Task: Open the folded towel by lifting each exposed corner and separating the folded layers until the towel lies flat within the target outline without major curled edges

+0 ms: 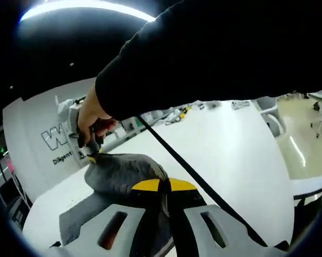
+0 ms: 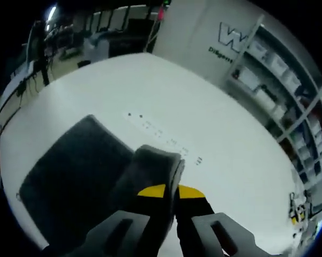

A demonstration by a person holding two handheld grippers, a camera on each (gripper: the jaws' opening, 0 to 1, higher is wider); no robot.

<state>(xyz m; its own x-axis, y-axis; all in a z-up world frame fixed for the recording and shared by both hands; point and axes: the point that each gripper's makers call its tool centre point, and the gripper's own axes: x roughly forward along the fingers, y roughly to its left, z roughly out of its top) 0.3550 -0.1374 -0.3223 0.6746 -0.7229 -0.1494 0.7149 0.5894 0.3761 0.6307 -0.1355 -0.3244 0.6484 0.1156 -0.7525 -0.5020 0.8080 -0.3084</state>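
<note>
A: How do the two tools stand?

B: In the left gripper view the left gripper (image 1: 164, 188) has its yellow-tipped jaws brought almost together, and a fold of the grey towel (image 1: 120, 171) is pinched between them. In the right gripper view the right gripper (image 2: 171, 193) is the same: its jaws are narrow, clamped on a raised edge of the towel (image 2: 77, 176).

A: Can one gripper be seen from the other camera?

B: Yes. In the left gripper view the right gripper (image 1: 92, 156) comes in at the upper left, held by a person's hand (image 1: 91, 120) in a dark sleeve (image 1: 214, 53). Its tip touches the far end of the lifted part of the towel. A black strap (image 1: 193, 174) runs across the view from the sleeve downward.

A: Where is the towel?

B: On the white tabletop (image 2: 166, 91). In the right gripper view most of it lies flat and dark near one edge of the tabletop, while the part by the jaws stands up in a fold. A row of small marks (image 2: 166, 136) is printed on the tabletop just beyond that fold.

A: And around the tabletop?

B: A white wall with lettering (image 2: 230, 37) and shelves (image 2: 281, 85) beside it.
</note>
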